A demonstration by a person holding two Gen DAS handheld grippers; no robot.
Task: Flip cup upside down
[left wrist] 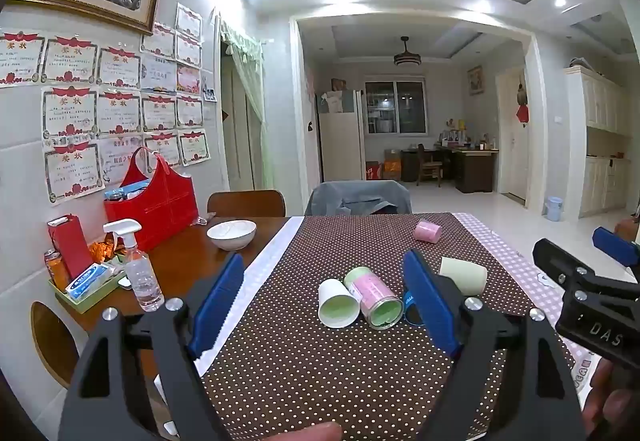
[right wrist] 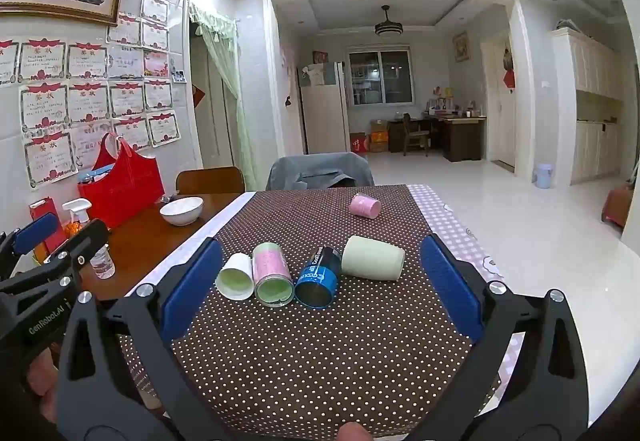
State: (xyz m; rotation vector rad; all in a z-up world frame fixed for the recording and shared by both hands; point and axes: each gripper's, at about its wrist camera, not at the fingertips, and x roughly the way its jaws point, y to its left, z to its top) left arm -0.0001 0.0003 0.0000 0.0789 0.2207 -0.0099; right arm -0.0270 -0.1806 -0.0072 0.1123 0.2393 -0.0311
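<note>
Several cups lie on their sides on the brown dotted cloth. A white cup, a pink-and-green cup, a blue cup and a pale green cup lie in a row. A pink cup lies farther back. My left gripper is open, above the near table, short of the white cup. My right gripper is open, short of the row. In the left wrist view the blue cup is mostly hidden by a finger.
A white bowl, a spray bottle, a red bag and a green tray of items stand on the bare wood at left. Chairs stand at the table's far end. A pink checked cloth covers the right edge.
</note>
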